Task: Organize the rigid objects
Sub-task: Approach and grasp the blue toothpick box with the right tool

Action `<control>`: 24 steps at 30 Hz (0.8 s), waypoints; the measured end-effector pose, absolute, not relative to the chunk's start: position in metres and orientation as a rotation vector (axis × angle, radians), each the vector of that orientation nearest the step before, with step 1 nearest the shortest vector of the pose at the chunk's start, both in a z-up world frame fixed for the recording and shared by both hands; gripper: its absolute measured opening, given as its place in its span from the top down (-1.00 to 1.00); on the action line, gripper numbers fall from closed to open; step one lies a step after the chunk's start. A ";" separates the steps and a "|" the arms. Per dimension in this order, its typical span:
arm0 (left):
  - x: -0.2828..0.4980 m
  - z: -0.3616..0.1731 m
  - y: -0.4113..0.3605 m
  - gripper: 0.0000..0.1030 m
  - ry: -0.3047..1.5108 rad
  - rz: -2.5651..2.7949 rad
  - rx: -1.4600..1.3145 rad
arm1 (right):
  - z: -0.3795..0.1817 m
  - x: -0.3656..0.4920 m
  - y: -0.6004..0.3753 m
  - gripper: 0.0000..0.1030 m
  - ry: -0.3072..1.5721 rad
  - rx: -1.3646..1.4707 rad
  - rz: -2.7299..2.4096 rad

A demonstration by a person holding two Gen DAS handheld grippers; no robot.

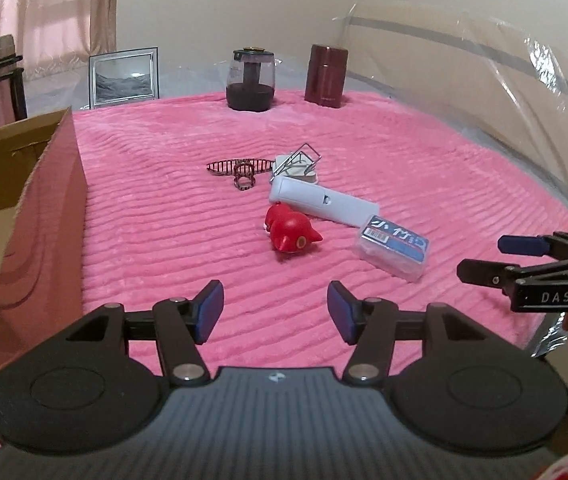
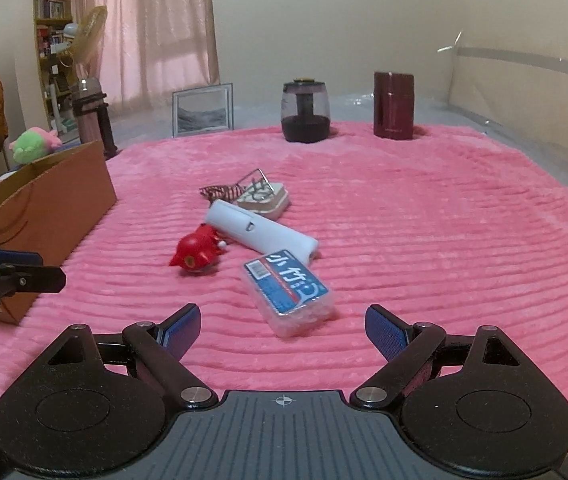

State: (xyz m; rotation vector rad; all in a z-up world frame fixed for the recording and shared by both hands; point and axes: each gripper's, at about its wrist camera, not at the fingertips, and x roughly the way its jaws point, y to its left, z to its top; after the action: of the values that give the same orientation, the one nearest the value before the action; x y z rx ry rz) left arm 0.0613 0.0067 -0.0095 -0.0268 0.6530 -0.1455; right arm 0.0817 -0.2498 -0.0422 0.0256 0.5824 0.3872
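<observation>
With both the left gripper (image 1: 272,312) and the right gripper (image 2: 282,328) spread and empty short of the pile mid-blanket (image 1: 424,152), a careless reach for the red toy (image 1: 290,232) could knock the touching white remote (image 1: 320,200) or the plastic case (image 2: 288,292).

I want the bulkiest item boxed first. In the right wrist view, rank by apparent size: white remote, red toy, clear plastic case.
1. white remote, the longest.
2. clear plastic case, though it lies nearer the camera, so this is unsure.
3. red toy, clearly smallest.
</observation>
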 end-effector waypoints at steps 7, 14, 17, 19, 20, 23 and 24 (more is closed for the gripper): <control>0.088 -0.024 -0.002 -0.02 0.634 -0.135 -0.008 | -0.058 0.111 -0.251 -0.68 0.605 0.002 0.425; 0.117 -0.036 -0.007 -0.02 0.638 -0.147 0.001 | -0.075 0.145 -0.249 -0.68 0.642 -0.024 0.479; 0.127 -0.043 -0.009 -0.02 0.649 -0.155 0.007 | -0.082 0.157 -0.245 -0.67 0.649 -0.039 0.509; 0.133 -0.047 -0.009 -0.02 0.650 -0.164 0.003 | -0.086 0.166 -0.241 -0.67 0.659 -0.055 0.521; 0.136 -0.049 -0.009 -0.02 0.651 -0.165 0.004 | -0.088 0.170 -0.240 -0.67 0.662 -0.063 0.527; 0.144 -0.055 -0.010 -0.02 0.661 -0.166 0.003 | -0.093 0.180 -0.236 -0.59 0.673 -0.092 0.549; 0.146 -0.056 -0.010 -0.02 0.663 -0.166 0.001 | -0.094 0.183 -0.234 -0.53 0.677 -0.101 0.558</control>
State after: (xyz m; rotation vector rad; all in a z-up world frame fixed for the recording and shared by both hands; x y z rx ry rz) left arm 0.1465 -0.0095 -0.0564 0.0006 0.6632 -0.1661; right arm 0.1830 -0.2339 -0.0938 -0.1010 0.6769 0.5580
